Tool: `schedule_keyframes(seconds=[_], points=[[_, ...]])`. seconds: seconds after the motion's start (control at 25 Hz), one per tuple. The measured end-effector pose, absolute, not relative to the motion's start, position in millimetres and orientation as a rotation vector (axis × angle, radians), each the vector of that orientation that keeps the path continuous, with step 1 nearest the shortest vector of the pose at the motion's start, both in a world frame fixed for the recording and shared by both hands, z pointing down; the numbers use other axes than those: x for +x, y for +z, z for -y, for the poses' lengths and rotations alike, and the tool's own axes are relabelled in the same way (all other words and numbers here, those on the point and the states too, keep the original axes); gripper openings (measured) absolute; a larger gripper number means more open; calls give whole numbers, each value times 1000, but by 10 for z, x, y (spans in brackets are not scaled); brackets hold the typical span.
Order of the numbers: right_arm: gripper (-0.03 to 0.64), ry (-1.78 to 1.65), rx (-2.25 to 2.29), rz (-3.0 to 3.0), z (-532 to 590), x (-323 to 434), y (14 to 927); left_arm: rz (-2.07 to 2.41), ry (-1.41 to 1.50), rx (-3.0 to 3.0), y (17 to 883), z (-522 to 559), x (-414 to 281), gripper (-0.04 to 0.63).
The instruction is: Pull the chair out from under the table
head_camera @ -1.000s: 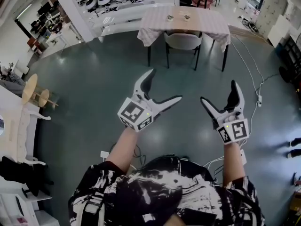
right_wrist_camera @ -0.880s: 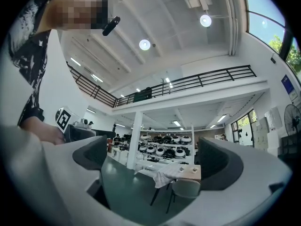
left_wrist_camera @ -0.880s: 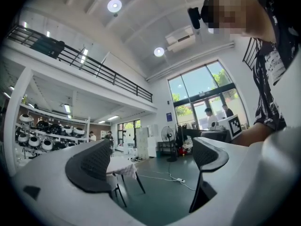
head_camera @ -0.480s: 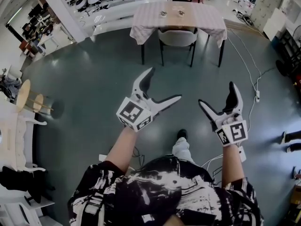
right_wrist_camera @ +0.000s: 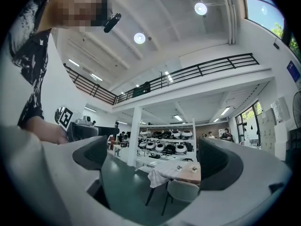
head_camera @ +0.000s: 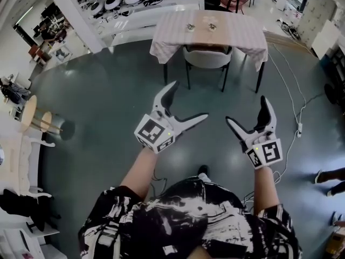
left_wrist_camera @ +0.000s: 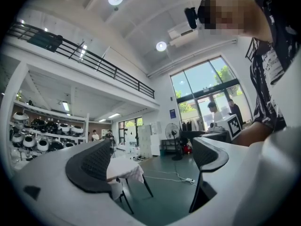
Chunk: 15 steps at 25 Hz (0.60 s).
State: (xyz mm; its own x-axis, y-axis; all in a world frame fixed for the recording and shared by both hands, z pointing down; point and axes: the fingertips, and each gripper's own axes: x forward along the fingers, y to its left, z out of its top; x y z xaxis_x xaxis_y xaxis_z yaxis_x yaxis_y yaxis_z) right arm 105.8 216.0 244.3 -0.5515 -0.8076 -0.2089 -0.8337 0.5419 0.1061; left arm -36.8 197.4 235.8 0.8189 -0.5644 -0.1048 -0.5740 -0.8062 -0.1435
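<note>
Chair (head_camera: 207,57) far ahead of parted jaws

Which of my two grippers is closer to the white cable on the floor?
The right gripper. The white cable runs down the floor just beyond it on the right, while the left gripper is held on the opposite side, farther from it.
</note>
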Motion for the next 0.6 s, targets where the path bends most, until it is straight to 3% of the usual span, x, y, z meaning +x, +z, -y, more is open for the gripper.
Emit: schedule_keyframes(seconds=[0.6], points=[[575,271,-1393,-2683,-519,1485,2429,-918,62,-2859,2379,-385,108,518]])
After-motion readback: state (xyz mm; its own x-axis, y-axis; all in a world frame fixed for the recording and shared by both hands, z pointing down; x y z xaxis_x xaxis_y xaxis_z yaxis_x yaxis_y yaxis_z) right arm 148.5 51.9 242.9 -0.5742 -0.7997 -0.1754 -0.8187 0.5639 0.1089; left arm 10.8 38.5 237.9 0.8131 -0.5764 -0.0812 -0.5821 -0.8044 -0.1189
